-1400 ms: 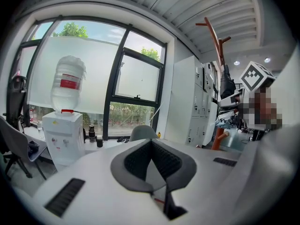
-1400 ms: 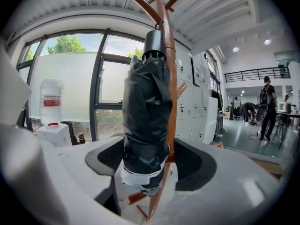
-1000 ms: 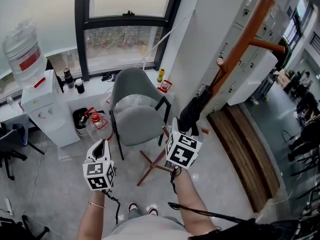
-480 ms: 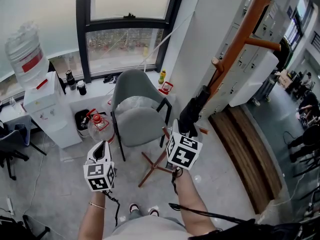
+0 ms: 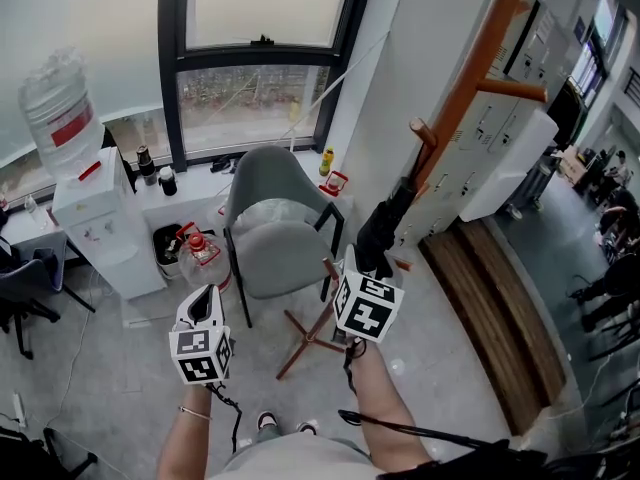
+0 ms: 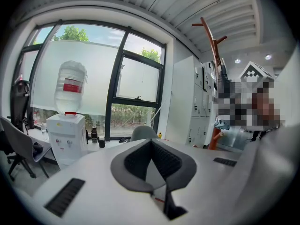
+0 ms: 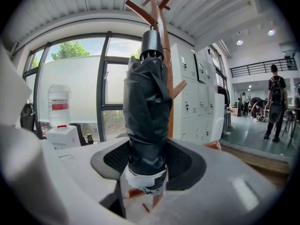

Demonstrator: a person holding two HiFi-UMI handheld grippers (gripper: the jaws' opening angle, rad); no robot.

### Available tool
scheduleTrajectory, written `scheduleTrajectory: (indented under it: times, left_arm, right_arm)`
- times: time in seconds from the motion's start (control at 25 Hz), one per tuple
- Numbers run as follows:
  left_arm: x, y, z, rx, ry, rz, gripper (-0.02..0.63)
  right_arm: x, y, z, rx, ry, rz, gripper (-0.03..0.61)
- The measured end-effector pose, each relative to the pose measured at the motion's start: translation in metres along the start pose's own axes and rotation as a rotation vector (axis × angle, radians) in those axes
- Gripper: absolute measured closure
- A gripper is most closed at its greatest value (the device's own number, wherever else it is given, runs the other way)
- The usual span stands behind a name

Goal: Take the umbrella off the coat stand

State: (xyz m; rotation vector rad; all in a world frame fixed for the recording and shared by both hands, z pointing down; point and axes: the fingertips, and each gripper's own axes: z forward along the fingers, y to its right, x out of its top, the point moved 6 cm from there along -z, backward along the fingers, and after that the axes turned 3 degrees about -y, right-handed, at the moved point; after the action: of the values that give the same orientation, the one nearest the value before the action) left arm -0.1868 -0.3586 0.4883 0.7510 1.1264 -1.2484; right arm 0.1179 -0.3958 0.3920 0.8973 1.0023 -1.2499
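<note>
Right gripper (image 7: 146,170) fingers, just closing, clamp the black folded fabric umbrella (image 7: 146,102) (left gripper (image 6: 152,165) pinched empty). Yanking might snag the orange wooden coat stand (image 7: 158,18) at 12 o'clock.

The umbrella (image 7: 146,111) is black, the coat stand (image 5: 479,66) orange-brown (chair (image 5: 280,258) grey).

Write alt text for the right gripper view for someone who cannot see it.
A rolled black umbrella stands upright between the jaws of the right tool, which have just been closing and press its fabric on both sides. Behind it rises a wooden coat stand, with a large window to the left and white lockers to the right.
</note>
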Motion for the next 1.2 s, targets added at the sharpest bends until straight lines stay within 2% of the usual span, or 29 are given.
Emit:
scheduleTrajectory:
  times: [0.6, 1.2]
  left_arm:
    - [0.003, 0.015, -0.014, 0.01, 0.017, 0.02, 0.609]
    - [0.004, 0.02, -0.038, 0.047, 0.049, 0.005, 0.609]
  right_arm:
    - [0.008, 0.002, -0.017, 0.033, 0.026, -0.064, 0.36]
    - [0.018, 0.0, -0.037, 0.095, 0.045, -0.091, 0.36]
